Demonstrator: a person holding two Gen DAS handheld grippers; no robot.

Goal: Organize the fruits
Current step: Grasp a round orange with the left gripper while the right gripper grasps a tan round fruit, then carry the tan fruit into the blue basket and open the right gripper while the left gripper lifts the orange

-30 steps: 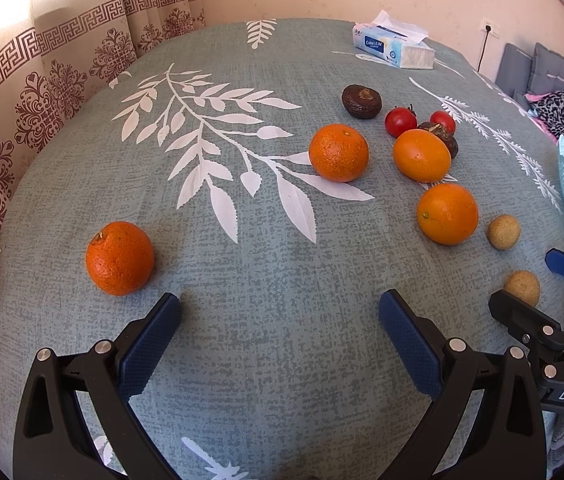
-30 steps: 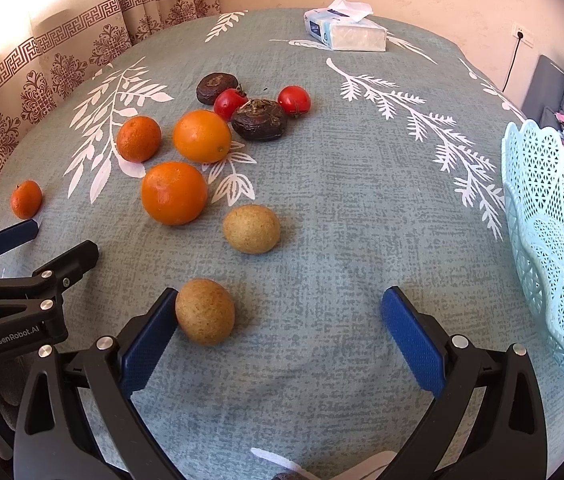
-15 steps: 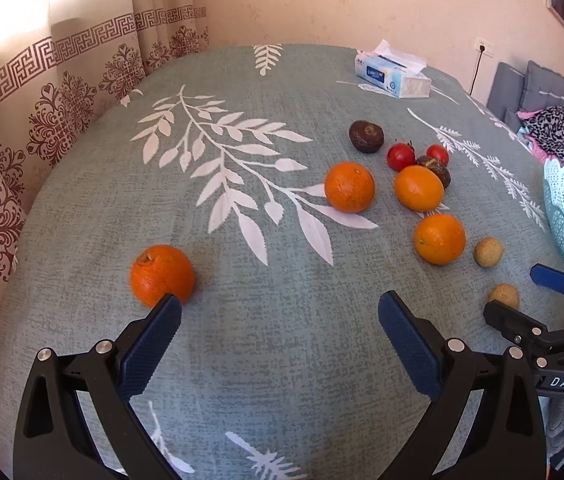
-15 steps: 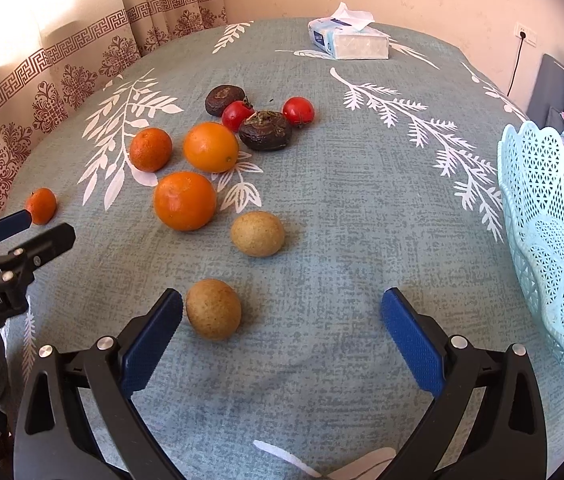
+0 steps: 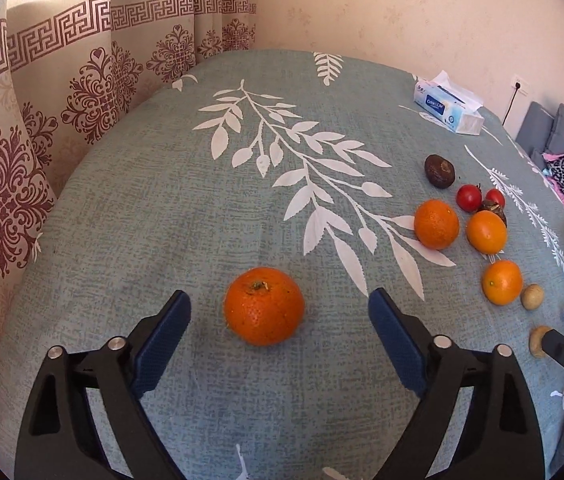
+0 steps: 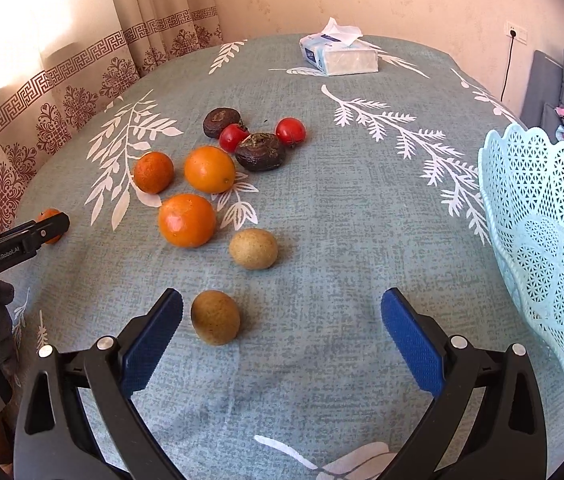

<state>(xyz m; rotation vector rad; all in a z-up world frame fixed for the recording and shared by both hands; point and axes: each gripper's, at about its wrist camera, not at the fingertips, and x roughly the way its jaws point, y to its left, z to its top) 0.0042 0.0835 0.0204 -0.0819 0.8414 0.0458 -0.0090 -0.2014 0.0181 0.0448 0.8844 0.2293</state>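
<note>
A lone orange (image 5: 263, 306) is seen lying on the grey-green leaf-printed cloth (image 5: 201, 208) of the counter, framed between the blue pads of the left gripper (image 5: 279, 320); the jaws have just been closing, yet a gap is kept on both sides and the fruit is not touched. The right gripper (image 6: 282, 322) is held wide apart above the cloth, with nothing clasped; a tan round fruit (image 6: 215, 323) is found just beside its left pad (image 6: 153, 332), though contact cannot be told.

Beyond it, a second tan fruit (image 6: 253, 249), three more oranges (image 6: 187, 220) (image 6: 209, 169) (image 6: 153, 172), two red tomatoes (image 6: 233, 137) (image 6: 290, 131) and two dark brown fruits (image 6: 260, 151) (image 6: 221, 122) are gathered in a loose cluster; a pale turquoise lattice basket (image 6: 546, 240) is set at the right edge, well apart from them.

A tissue pack (image 5: 448, 110) is placed at the far side; "Color Life" seems to be printed on its blue label, the smaller text being too small to read. "GenRoboLAI" or similar is lettered on the black body of the left gripper in the right wrist view; "DA" is partly shown on the other gripper in the left wrist view. A patterned curtain (image 5: 41, 120) is hung at the left.
</note>
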